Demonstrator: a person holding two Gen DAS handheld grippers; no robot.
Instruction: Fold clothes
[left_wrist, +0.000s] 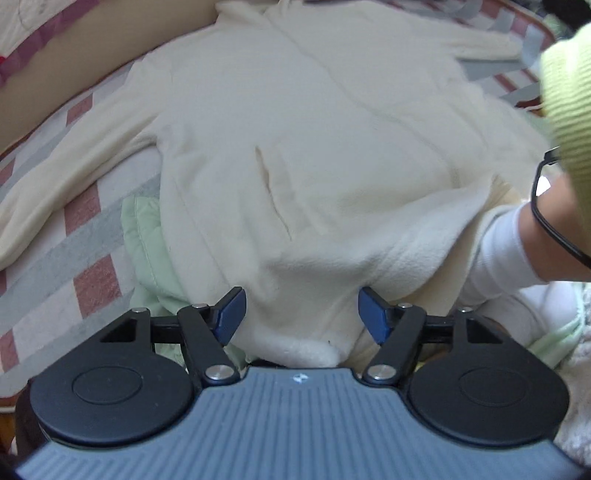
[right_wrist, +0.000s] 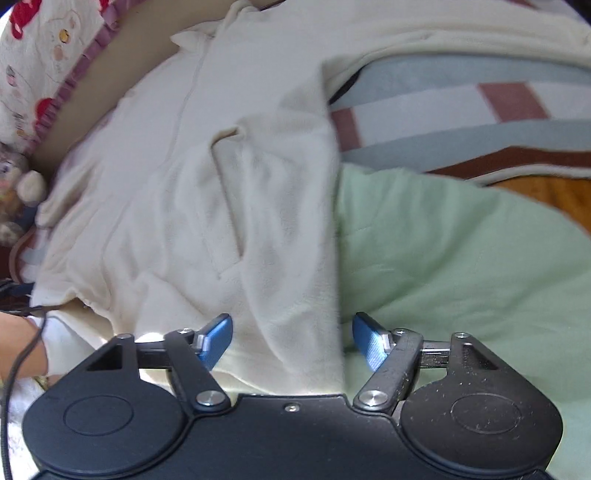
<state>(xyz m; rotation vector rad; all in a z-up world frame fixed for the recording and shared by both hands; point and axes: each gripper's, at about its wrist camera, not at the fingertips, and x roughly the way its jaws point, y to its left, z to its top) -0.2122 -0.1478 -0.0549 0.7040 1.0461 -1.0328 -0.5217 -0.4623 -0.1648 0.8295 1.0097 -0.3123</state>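
A cream fleece jacket (left_wrist: 295, 129) lies spread on a striped bed cover (left_wrist: 85, 229), front side up with a slit pocket showing. Its hem bunches right before my left gripper (left_wrist: 299, 314), which is open, the blue fingers (left_wrist: 231, 314) standing wide to either side of the cloth. In the right wrist view the same jacket (right_wrist: 207, 206) fills the left half, its side edge running down between the fingers. My right gripper (right_wrist: 291, 339) is open above that edge, with cream fleece between the pads and not pinched.
A pale green garment (right_wrist: 461, 251) lies under and right of the jacket, also peeking out at its left (left_wrist: 144, 236). A person's arm in a white cuff (left_wrist: 509, 251) and yellow-green sleeve (left_wrist: 569, 92) reaches in. A printed pillow (right_wrist: 37, 66) and soft toy (right_wrist: 22, 188) sit far left; wooden floor (right_wrist: 554, 195) lies beyond the bed edge.
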